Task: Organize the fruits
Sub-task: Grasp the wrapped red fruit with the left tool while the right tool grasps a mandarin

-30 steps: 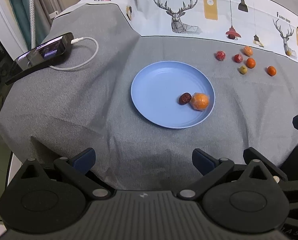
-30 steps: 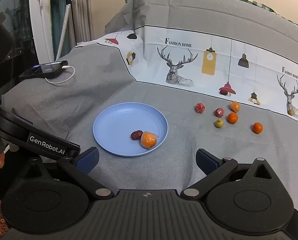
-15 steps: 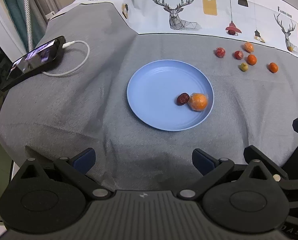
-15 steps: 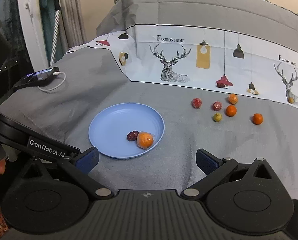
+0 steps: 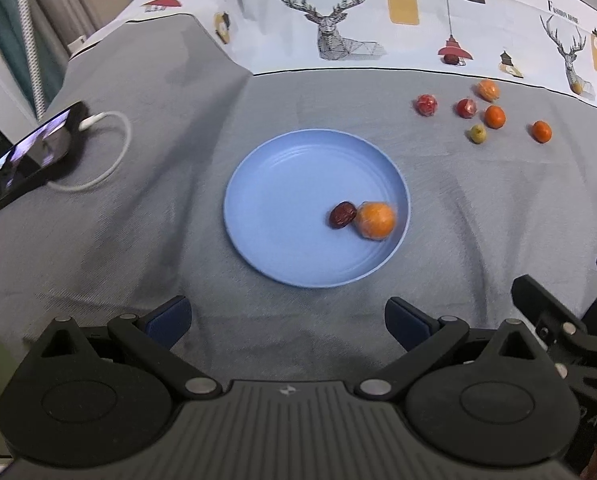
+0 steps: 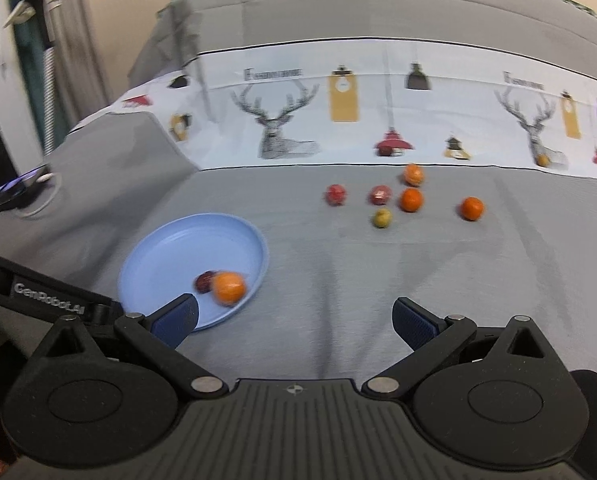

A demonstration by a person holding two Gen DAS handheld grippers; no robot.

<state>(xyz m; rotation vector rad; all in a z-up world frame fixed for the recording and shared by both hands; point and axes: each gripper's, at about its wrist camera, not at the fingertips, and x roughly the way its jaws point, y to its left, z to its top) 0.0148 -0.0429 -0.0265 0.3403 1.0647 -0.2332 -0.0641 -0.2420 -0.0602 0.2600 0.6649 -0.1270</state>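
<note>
Left tool (image 5: 286,318) spread, holding nothing; blue plate (image 5: 282,184) directly ahead of it, carrying a dark red date (image 5: 342,215) touching a wrapped orange (image 5: 375,220). Right tool (image 6: 294,316) spread, holding nothing; six loose fruits (image 6: 409,199) ahead on the grey bench (image 6: 338,264), plate ahead-left.

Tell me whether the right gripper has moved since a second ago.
Yes. In its wrist view the blue plate has slid toward the lower left and the loose fruits sit nearer centre, so the right gripper, open, has swung rightward toward them.
</note>
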